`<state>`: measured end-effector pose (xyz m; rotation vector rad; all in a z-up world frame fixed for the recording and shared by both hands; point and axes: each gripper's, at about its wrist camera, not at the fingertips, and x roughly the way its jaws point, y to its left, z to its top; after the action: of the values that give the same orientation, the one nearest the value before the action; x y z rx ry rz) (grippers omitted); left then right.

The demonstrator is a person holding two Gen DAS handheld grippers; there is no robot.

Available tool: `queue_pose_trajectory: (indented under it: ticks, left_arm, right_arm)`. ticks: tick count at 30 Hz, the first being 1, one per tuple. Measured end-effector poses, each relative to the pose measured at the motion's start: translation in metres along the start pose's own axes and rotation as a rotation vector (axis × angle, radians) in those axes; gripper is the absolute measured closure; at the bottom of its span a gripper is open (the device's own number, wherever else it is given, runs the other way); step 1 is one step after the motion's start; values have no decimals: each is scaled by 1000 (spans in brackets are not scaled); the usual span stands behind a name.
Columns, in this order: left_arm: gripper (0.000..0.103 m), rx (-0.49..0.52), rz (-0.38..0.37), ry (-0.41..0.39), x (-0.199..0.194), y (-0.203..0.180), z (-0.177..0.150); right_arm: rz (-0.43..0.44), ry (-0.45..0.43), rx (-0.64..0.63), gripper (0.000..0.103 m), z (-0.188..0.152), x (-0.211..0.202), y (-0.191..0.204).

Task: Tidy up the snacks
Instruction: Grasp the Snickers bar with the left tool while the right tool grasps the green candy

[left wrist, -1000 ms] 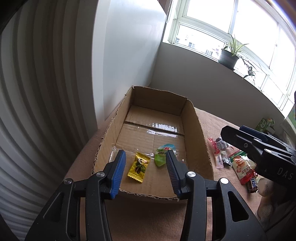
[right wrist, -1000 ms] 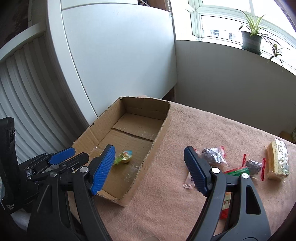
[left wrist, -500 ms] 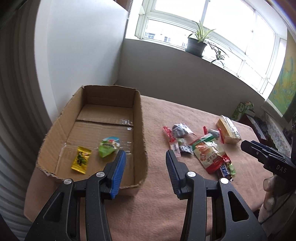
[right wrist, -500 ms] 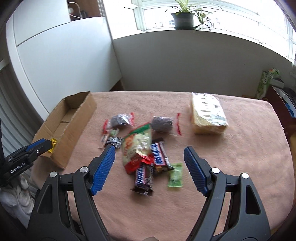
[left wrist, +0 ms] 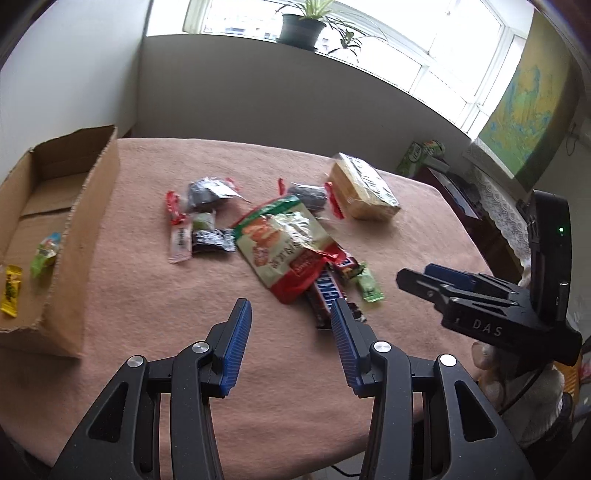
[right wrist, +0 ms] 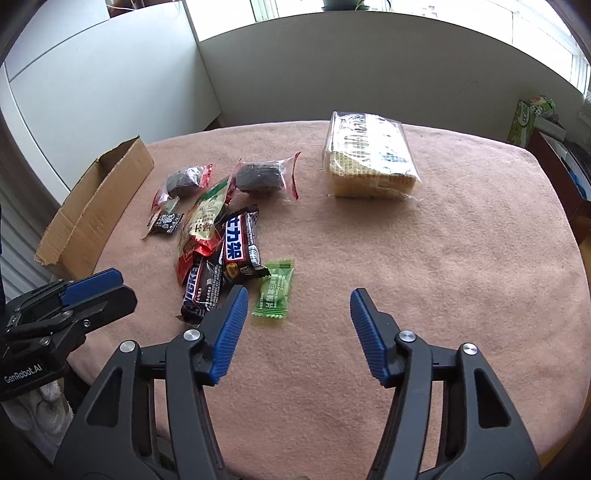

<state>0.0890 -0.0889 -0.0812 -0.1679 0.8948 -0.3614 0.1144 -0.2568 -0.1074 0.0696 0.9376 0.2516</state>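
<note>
A heap of snacks lies mid-table: a red and green bag (left wrist: pixel 284 240) (right wrist: pixel 203 218), Snickers bars (left wrist: pixel 328 291) (right wrist: pixel 236 247), a green candy (left wrist: pixel 369 284) (right wrist: pixel 275 291), dark wrapped cakes (left wrist: pixel 207 192) (right wrist: pixel 258 177) and a wafer pack (left wrist: pixel 362 188) (right wrist: pixel 369 155). The cardboard box (left wrist: pixel 85 221) (right wrist: pixel 96 199) at the left holds a yellow candy (left wrist: pixel 11 291) and a green packet (left wrist: pixel 46 253). My left gripper (left wrist: pixel 291 325) is open and empty, just short of the Snickers bars. My right gripper (right wrist: pixel 295 314) is open and empty, just behind the green candy.
The table has a pink cloth (left wrist: pixel 166 295) (right wrist: pixel 443 258). A green carton (left wrist: pixel 421 155) (right wrist: pixel 528 114) and a side cabinet stand beyond the right edge. A potted plant (left wrist: pixel 299 26) stands on the window sill.
Both grippers have swung right, away from the box and over to the snack heap. Both stay open and empty.
</note>
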Motion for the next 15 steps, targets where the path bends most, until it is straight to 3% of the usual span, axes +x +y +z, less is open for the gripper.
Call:
queue_pose_trajectory:
  ticks: [7,15]
  left_arm:
    - [60,-31,-50,55,26,-12,9]
    - [60,-54,-78,127,49,-12,12]
  right_arm:
    - [13,37,-39,55,0,17,4]
    - [6,51,-72,59,0,29,12]
